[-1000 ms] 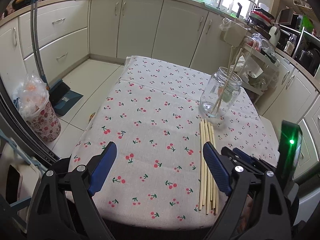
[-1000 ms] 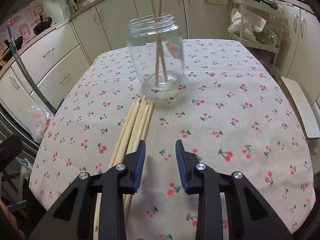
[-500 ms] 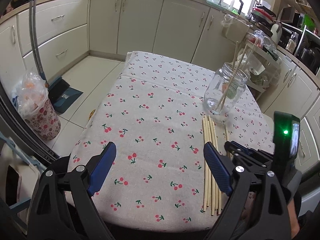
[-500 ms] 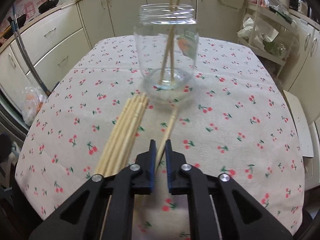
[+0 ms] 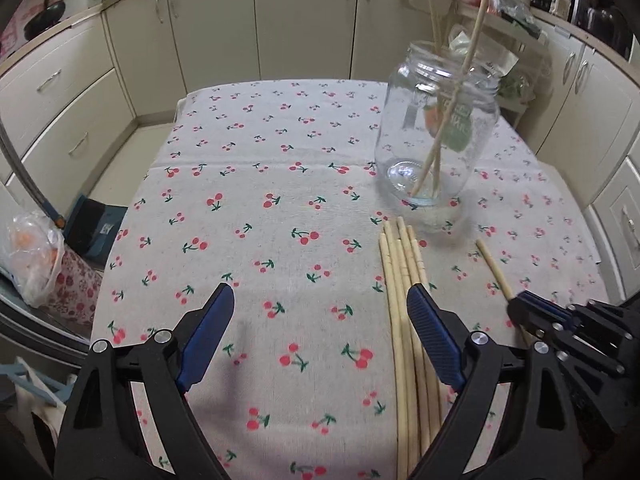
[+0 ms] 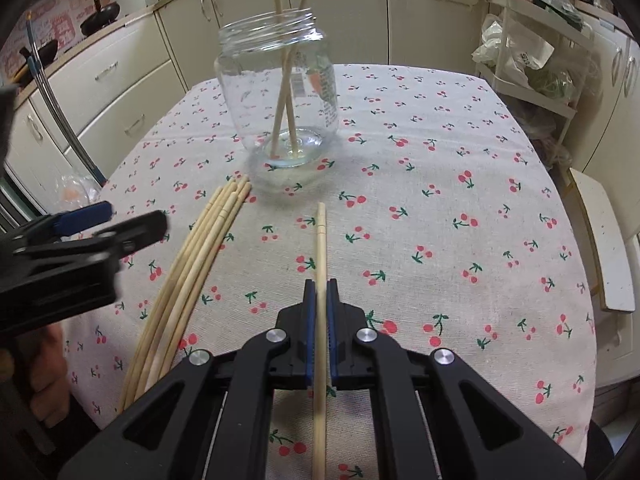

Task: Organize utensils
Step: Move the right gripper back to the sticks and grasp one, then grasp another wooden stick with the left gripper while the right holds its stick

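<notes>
Since a second ago the right gripper [image 6: 319, 292] has closed from a half-open gap onto one chopstick [image 6: 320, 248], which now runs straight out between its blue pads toward the jar [image 6: 278, 92], apart from the others. Over the same second the left gripper [image 5: 320, 320] has swung in closer, so the jar looms larger in its view and the right gripper [image 5: 536, 316] shows at its right edge with the held chopstick [image 5: 494, 266] poking forward. Its jaws stand wide with nothing between them, hanging over the cherry-print tablecloth [image 5: 280, 200].

Beside the held stick, the bundle of chopsticks [image 6: 200, 256] lies flat on the cloth, tips near the foot of the jar; in the left view that bundle [image 5: 400, 280] passes under the right-hand blue pad. Two chopsticks [image 6: 286, 92] already stand crossed inside the glass jar. Nothing lies between the held stick's tip and the jar. Cream cabinets [image 5: 304, 20] ring the table, a bagged bin [image 5: 40, 256] sits on the floor at left, and a cluttered shelf rack [image 6: 532, 64] stands at right.
</notes>
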Available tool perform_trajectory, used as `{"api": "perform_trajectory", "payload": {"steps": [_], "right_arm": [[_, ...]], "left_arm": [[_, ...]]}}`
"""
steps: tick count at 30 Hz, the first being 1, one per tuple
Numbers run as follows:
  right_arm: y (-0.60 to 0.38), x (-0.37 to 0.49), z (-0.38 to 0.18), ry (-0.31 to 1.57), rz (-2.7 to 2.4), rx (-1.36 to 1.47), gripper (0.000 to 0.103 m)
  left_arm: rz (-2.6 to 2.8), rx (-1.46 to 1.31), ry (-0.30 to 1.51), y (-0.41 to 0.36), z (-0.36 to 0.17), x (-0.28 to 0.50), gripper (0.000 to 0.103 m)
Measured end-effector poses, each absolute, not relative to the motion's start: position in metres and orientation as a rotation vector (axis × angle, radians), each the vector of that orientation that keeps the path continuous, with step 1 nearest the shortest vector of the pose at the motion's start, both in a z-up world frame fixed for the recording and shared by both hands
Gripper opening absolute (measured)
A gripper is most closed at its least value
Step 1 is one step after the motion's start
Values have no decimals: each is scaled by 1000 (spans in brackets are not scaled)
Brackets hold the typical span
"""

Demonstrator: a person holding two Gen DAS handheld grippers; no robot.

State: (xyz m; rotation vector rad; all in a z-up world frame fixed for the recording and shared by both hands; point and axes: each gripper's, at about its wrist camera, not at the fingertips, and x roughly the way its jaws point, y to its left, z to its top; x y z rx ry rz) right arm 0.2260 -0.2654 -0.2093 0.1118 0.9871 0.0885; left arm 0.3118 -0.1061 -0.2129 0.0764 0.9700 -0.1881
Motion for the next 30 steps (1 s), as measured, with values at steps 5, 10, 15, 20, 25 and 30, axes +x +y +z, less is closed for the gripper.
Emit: {"api": "perform_trajectory", "payload": {"steps": [5, 10, 15, 20, 25, 30], "right_arm": [[-271, 226, -210, 986, 113, 151, 6], [-271, 227, -210, 986, 121, 152, 6], [-274, 231, -210, 985, 126, 165, 6], [-271, 238, -211, 983, 123, 149, 6], [-268, 250, -210, 989, 114, 129, 15], [-257, 261, -211, 995, 111, 47, 19]], "left_arm": [[-154, 97, 1015, -111, -224, 326, 84], [-143, 130, 1020, -120, -229, 332, 84], [-128, 152, 1023, -126, -233, 334, 83], [-167, 143, 1034, -129, -231, 335, 63], [-223, 147, 1047, -138, -227, 336, 35], [-256, 137, 1059, -138, -227, 337, 17]]}}
